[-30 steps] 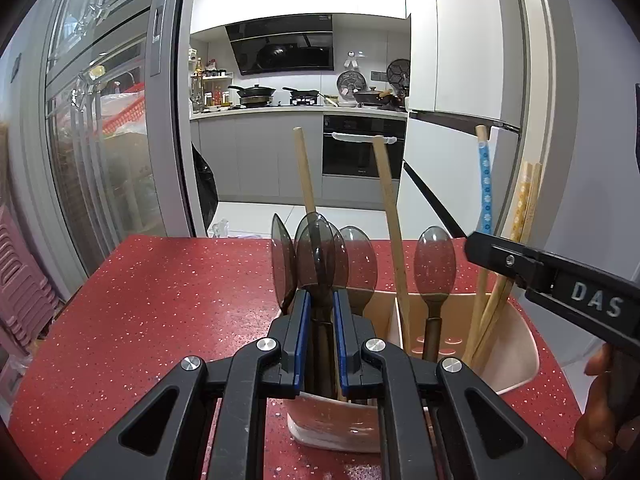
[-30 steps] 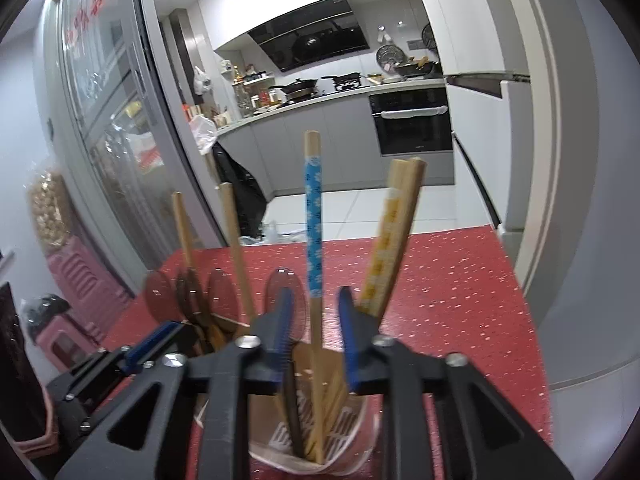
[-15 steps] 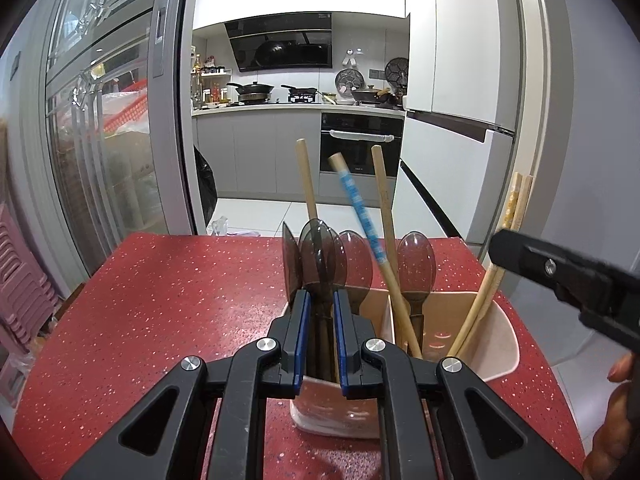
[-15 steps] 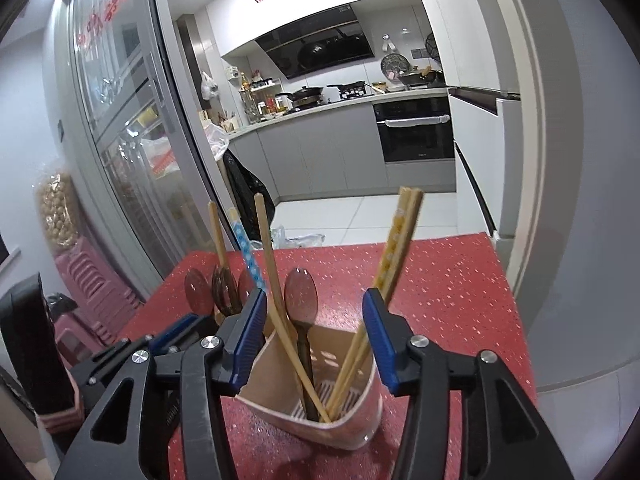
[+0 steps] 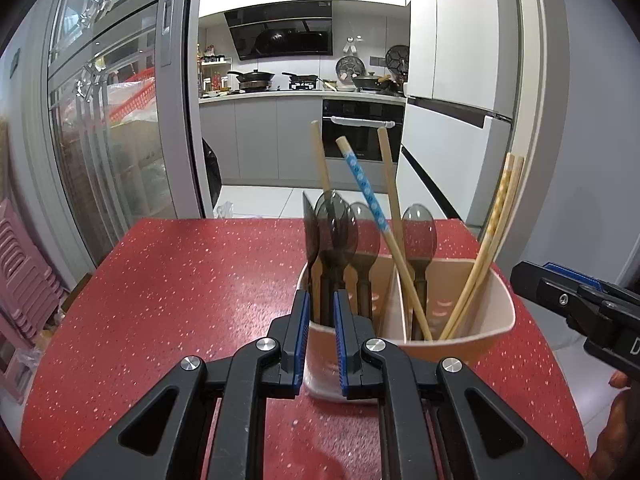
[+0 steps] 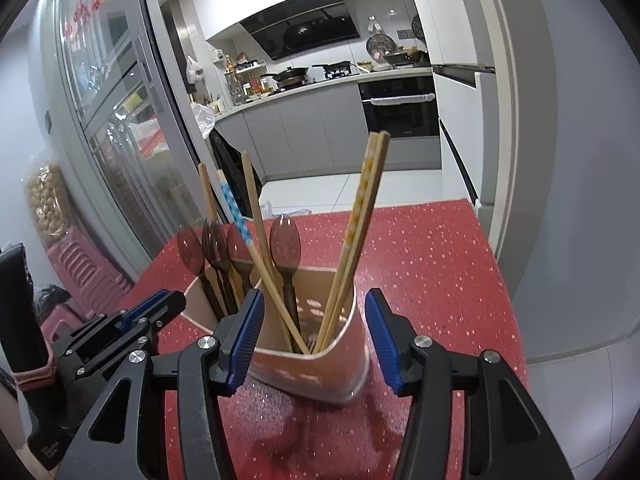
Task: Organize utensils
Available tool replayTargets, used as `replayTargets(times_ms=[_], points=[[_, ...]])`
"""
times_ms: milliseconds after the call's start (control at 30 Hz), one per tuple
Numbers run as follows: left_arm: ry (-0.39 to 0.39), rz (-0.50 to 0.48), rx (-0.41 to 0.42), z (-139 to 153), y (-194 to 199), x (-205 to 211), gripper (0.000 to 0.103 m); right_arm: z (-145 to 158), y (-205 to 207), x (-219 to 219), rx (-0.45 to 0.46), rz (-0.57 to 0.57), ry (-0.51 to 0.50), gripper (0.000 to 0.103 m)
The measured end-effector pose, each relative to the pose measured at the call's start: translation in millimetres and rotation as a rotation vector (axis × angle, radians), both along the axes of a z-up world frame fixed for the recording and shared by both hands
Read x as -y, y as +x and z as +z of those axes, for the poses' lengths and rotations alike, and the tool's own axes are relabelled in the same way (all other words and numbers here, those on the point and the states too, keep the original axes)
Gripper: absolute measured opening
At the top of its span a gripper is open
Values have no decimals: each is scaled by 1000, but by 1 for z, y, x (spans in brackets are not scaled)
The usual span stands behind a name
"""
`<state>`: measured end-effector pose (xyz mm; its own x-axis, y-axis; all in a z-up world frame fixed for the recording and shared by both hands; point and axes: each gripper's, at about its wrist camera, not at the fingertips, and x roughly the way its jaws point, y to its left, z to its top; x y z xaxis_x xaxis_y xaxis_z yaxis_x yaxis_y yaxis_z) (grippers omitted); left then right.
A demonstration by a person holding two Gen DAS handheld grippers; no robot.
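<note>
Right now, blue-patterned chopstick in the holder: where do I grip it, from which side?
Grip the blue-patterned chopstick on its upper patterned section, well above the holder rim, coming from above. It leans across the divider with its tip low among the spoons and plain chopsticks, so only the top stands free.

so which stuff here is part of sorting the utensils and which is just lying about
Part of the job:
- holder
- spoons
- blue chopstick
- plain chopsticks
- yellow chopsticks

Just about:
- pink stools
- pans on the stove
- oven
- black bag on the floor
</note>
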<state>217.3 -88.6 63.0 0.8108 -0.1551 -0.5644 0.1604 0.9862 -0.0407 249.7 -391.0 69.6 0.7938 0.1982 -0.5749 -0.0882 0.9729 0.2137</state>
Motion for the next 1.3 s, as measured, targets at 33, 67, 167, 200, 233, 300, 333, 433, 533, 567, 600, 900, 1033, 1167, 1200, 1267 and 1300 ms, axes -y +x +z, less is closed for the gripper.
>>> replayTargets(times_ms=[33,67,167,200,233,300,333,433,533,567,600,900,1033,1167,1200,1267,1300], points=[[3,1,-4,-1,-3,-2,37,-1,-2,1,-7,-4,-1,59],[4,2,-7,-2,-5,-4,37,-1,-3,1,-13,-7,-2,61],[-10,7,-8,-5,-16,-13,38,-5,-12,0,-31,-16,-14,63],[-14,8,-8,-6,-19,-16,38,-6,-14,-1,-35,-16,-22,64],[-16,10,-10,-7,-23,-19,59,-7,-17,-2,-39,-17,-28,65],[-10,36,-6,-8,-29,-25,103,-9,-22,-4,-46,-21,-35,67],[-10,59,24,-7,-36,-28,103,-10,-25,-6,-49,-25,-40,68],[-12,35,19,-7,-45,-31,103,-11,-35,-11,-48,-41,-60,73],[-6,28,12,-9,-53,-32,103,-10,-44,-17,-41,-53,-84,79],[-5,27,11,-9,-56,-32,103,-10,-48,-20,-35,-63,-99,80],[-5,25,10,-11,-59,-32,103,-10,-50,-21,-32,-69,-112,81],[-3,27,9,-15,-76,-34,103,-8,-81,-31,55,-137,-177,89],[-1,26,22,-17,-84,-37,103,-11,-94,-31,93,-168,-164,89],[11,34,36,-21,-97,-39,103,-16,-104,-36,113,-163,-160,89],[8,35,35,-22,-99,-39,103,-17,-106,-37,115,-161,-160,89],[-1,37,28,-23,-101,-40,103,-18,-108,-38,116,-163,-164,89],[-4,41,25,-23,-101,-41,103,-19,-109,-38,114,-168,-170,89]])
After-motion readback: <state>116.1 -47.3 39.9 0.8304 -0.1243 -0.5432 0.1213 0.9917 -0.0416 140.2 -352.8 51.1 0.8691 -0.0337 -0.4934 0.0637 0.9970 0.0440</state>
